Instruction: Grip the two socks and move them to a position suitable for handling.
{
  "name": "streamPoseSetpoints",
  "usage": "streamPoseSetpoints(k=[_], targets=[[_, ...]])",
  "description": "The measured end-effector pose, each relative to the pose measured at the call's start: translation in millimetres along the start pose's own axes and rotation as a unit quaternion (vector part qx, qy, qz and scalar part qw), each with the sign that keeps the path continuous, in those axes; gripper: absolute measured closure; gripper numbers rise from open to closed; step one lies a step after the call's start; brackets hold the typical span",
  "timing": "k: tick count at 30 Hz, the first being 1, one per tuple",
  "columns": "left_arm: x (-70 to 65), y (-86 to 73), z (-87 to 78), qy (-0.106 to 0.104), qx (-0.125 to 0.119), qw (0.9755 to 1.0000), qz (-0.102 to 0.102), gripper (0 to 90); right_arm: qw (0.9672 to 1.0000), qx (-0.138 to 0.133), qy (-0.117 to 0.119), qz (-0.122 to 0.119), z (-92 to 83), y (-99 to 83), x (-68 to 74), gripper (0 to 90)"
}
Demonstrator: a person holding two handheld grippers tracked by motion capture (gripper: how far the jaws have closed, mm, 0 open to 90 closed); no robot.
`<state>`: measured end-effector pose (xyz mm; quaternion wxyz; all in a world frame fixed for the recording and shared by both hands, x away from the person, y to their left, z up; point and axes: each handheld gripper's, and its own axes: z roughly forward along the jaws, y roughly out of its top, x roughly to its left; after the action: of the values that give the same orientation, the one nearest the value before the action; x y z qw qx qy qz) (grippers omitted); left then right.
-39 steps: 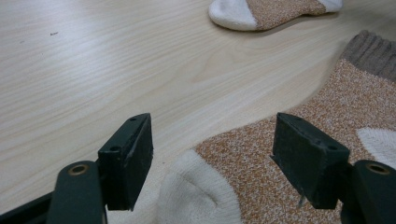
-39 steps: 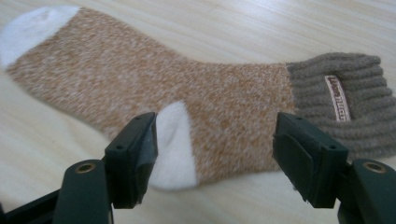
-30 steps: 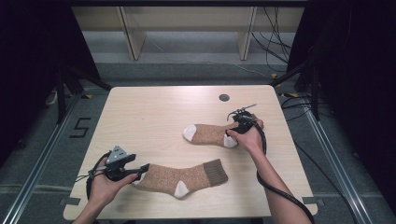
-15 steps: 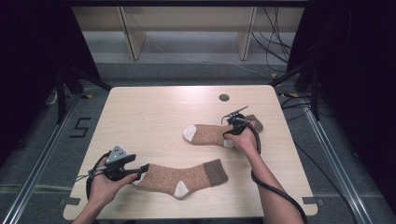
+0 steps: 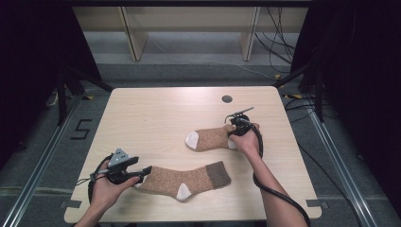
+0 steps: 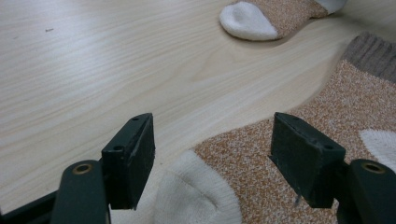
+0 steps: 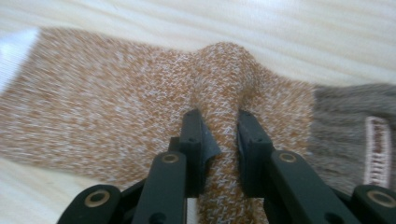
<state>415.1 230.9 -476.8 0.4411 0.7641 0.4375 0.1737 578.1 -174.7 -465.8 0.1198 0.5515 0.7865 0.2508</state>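
Two orange-brown socks with white toes and heels lie on the wooden table (image 5: 156, 113). The far sock (image 5: 210, 138) lies right of centre. My right gripper (image 5: 235, 134) is on its cuff end, and its jaws have just been closing. They now pinch a raised fold of the far sock (image 7: 116, 93) between the right gripper (image 7: 219, 135) pads. The near sock (image 5: 189, 178) lies by the front edge, brown cuff to the right. My left gripper (image 5: 145, 171) is open at its toe end. In the left gripper view, the left gripper (image 6: 212, 154) jaws straddle the near sock (image 6: 280, 154) without touching it.
A dark round hole (image 5: 227, 99) sits in the table near its back right. Cables trail from both grippers, and more lie on the floor at right. Wooden shelf legs (image 5: 132, 33) stand behind the table.
My right gripper shifted slightly left over the far sock and its jaws closed onto a fold of the fabric. The left hand and the near sock stayed put.
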Motion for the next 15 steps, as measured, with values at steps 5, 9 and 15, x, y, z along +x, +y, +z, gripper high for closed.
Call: streamPoseSetpoints(k=[5, 9, 15], targets=[[-1.5, 0.7, 0.5, 0.001, -0.009, 1.0000, 0.001, 30.5, 0.9995, -0.027, 0.008, -0.011, -14.9, 0.2, 3.4, 75.5], [-1.5, 1.5, 1.4, -0.001, -0.008, 1.0000, 0.005, 30.7, 0.9995, -0.025, 0.013, -0.012, -24.5, -1.1, 9.3, 75.5], [-1.3, 1.9, 2.0, 0.000, -0.014, 0.9999, 0.010, 31.0, 0.9992, -0.032, 0.014, -0.022, -26.5, -4.7, 9.3, 75.5]])
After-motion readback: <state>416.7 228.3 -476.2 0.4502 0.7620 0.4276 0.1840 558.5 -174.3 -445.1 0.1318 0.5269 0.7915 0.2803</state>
